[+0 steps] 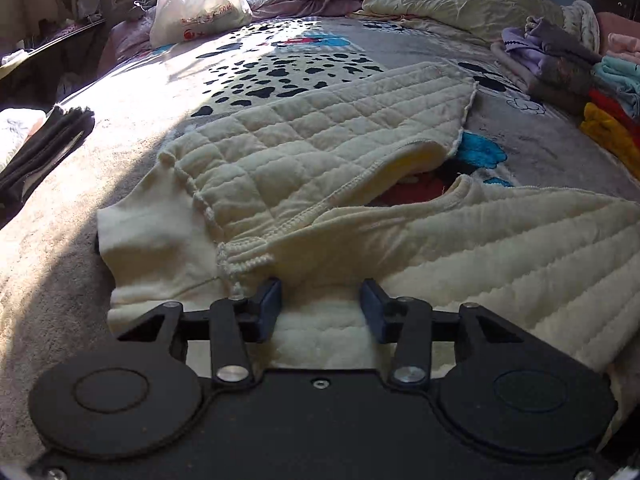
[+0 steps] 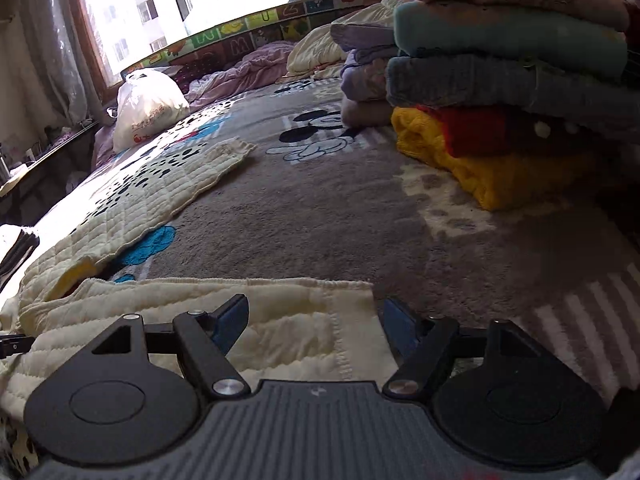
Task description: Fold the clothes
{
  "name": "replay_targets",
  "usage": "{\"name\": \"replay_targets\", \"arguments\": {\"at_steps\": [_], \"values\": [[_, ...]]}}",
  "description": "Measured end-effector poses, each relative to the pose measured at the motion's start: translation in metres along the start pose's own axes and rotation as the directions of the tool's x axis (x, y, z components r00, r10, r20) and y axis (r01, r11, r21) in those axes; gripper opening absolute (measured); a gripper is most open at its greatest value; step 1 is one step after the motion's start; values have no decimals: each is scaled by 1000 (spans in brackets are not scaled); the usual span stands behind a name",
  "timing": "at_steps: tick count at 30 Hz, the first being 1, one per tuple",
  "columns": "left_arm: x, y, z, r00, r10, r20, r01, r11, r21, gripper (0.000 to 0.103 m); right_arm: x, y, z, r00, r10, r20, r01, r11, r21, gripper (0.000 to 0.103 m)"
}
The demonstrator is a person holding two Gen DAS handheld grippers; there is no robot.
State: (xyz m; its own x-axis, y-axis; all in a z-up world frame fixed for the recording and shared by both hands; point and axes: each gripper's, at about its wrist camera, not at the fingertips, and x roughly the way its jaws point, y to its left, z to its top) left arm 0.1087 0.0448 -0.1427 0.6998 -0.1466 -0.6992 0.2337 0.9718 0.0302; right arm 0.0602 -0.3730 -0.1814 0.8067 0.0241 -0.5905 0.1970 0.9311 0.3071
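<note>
A cream quilted pair of trousers (image 1: 304, 148) lies spread on the cartoon-print blanket (image 1: 248, 68), its two legs opened in a V. One leg runs away toward the far right; the other leg (image 1: 520, 260) stretches to the right. My left gripper (image 1: 322, 304) hovers at the waist end, open, with cloth lying under and between its blue pads (image 1: 269, 306) but not pinched. In the right wrist view the near leg's hem (image 2: 280, 320) lies below my right gripper (image 2: 316, 320), which stands wide open; the hem's corner ends just short of the right fingertip (image 2: 400, 326).
A stack of folded clothes (image 2: 512, 80) rises at the right, close to the right gripper, and shows in the left wrist view as a pile (image 1: 600, 92). A white plastic bag (image 1: 196, 0) and bunched bedding (image 1: 460, 0) lie at the back. A dark folded item (image 1: 44, 148) sits left.
</note>
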Motion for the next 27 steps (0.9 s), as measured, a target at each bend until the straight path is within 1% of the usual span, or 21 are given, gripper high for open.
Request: {"name": "replay_targets", "arguments": {"at_steps": [1,2,3,4,7,10,11,13,14,15,16,17,18,20,21,22,23,25,26,27], "values": [[-7,-1,2,1000,-16,21,16,1000,-2,44,-3,-15,-1,1000,-28,-1,28,998,55,75],[-14,-1,3,999,-33,40,33,999,-7,45,-5,-25,-3,1000,-26,-8,26,994,109,78],[-20,-1,3,998,-42,49,42,999,-3,45,-8,-37,-7,1000,-5,-21,8,986,169,79],[-27,-3,1,997,-44,59,43,999,19,45,-10,-48,-10,999,18,-32,-10,974,226,79],[-43,-10,-10,997,0,71,-9,991,130,49,-14,-63,-16,992,112,-66,-86,944,318,79],[-57,-15,-27,995,60,77,-78,963,260,52,-17,-59,-19,977,183,-106,-141,937,320,77],[-62,-16,-33,994,75,78,-95,949,300,54,-19,-56,-20,972,201,-121,-156,939,307,74],[-69,-16,-47,993,100,66,-118,920,373,57,-29,-42,-22,971,204,-127,-172,959,227,69],[-72,-15,-54,991,118,56,-131,906,404,57,-36,-32,-21,975,191,-115,-173,973,154,69],[-74,-14,-58,990,131,49,-140,897,419,57,-44,-19,-19,976,192,-104,-186,980,64,69],[-75,-12,-62,989,141,43,-145,892,427,57,-52,-6,-16,977,186,-105,-191,981,-44,69],[-76,-10,-64,989,145,38,-147,892,428,57,-58,8,-13,981,161,-111,-179,967,-180,69],[-76,-9,-65,988,147,40,-150,894,421,57,-63,22,-11,984,135,-113,-164,936,-313,69],[-77,-6,-66,988,150,45,-155,901,405,57,-69,42,-11,989,80,-124,-135,830,-541,69],[-77,-6,-66,988,146,50,-154,904,399,57,-69,48,-12,990,49,-133,-123,762,-636,68],[-76,-6,-66,988,142,55,-152,906,394,57,-70,54,-13,990,19,-138,-113,685,-720,68],[-76,-7,-66,989,137,60,-149,909,390,57,-66,53,-19,989,-1,-146,-113,623,-774,67],[-73,-10,-69,989,136,57,-147,905,400,57,-59,52,-31,987,-41,-156,-117,492,-863,63],[-72,-12,-71,989,138,54,-148,898,415,57,-58,51,-35,987,-44,-155,-118,459,-881,59],[-70,-14,-73,989,140,51,-148,890,431,57,-56,51,-40,987,-47,-152,-118,425,-897,56]]}}
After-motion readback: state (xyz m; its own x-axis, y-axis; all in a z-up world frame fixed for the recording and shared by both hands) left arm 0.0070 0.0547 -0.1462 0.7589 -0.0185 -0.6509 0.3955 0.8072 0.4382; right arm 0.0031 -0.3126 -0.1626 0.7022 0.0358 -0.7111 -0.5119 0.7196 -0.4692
